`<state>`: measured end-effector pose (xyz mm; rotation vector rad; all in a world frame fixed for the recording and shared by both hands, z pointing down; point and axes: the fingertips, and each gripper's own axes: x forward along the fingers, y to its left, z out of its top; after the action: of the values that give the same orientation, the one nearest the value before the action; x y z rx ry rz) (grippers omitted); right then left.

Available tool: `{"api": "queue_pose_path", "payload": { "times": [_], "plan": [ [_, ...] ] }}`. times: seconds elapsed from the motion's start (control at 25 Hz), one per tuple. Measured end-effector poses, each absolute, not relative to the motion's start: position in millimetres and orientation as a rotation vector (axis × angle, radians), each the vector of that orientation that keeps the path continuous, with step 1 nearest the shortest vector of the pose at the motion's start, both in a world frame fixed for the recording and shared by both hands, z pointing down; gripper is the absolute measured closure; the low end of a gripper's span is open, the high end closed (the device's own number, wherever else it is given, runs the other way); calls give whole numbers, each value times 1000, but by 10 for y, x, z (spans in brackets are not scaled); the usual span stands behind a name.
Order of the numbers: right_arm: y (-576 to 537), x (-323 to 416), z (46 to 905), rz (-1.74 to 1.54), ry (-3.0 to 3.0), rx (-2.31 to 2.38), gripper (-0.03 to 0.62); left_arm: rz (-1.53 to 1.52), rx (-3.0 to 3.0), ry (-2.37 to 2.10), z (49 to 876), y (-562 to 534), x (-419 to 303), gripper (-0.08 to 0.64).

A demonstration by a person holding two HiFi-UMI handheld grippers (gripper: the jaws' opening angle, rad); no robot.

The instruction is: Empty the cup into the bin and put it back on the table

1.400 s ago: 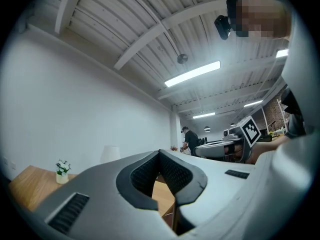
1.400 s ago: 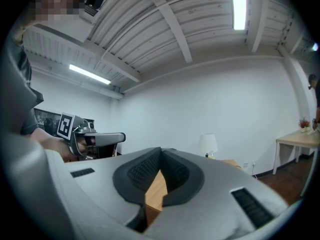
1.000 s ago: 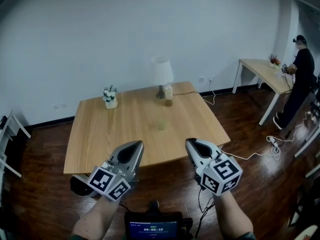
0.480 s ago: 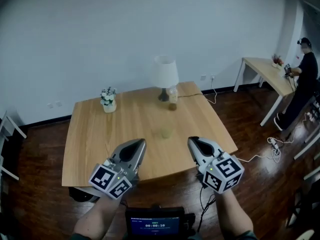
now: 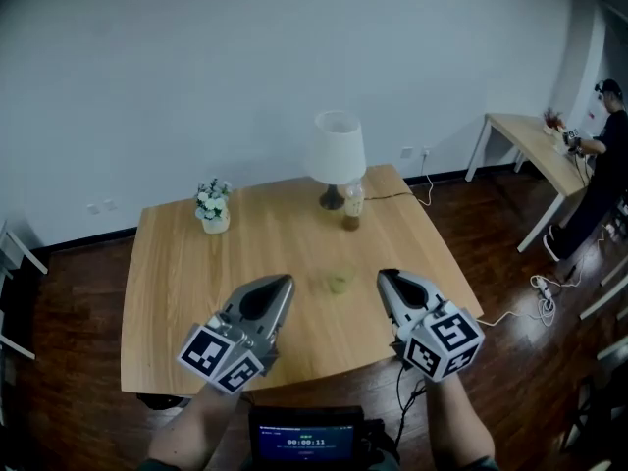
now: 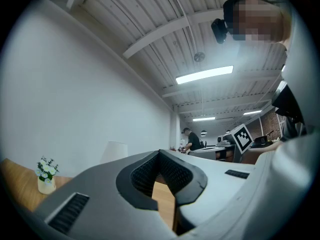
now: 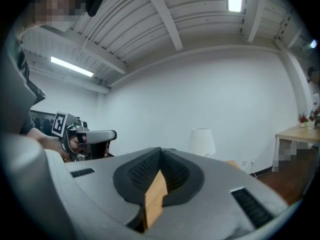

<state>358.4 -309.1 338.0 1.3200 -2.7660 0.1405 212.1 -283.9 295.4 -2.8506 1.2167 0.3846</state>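
Observation:
A small pale green cup [image 5: 340, 283] stands on the wooden table [image 5: 186, 302], toward the near edge. My left gripper [image 5: 286, 284] hovers just left of the cup and my right gripper [image 5: 384, 277] just right of it, both short of touching it. Both are shut with nothing in them. In the left gripper view the left gripper [image 6: 160, 153] shows closed jaws with only a sliver of tabletop between them. The right gripper view shows the right gripper [image 7: 160, 151] the same way. No bin can be made out.
A white lamp [image 5: 336, 150] and a jar [image 5: 352, 204] stand at the table's far side, a flower vase [image 5: 213, 210] at far left. To the right are a second table [image 5: 535, 137], a person [image 5: 601, 160] and floor cables [image 5: 538, 287]. A screen device [image 5: 302, 441] sits below my arms.
The view has closed in on the table. Both grippers now reach over its near edge on either side of the cup, and they stayed shut.

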Motion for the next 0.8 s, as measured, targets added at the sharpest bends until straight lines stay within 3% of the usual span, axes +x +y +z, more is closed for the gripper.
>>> {"api": "queue_pose_path", "payload": {
  "times": [0.8],
  "plan": [
    [-4105,3577,3921,305,-2808,1031,589,262,-2794,1461,3308,-3742,2278,560]
  ]
}}
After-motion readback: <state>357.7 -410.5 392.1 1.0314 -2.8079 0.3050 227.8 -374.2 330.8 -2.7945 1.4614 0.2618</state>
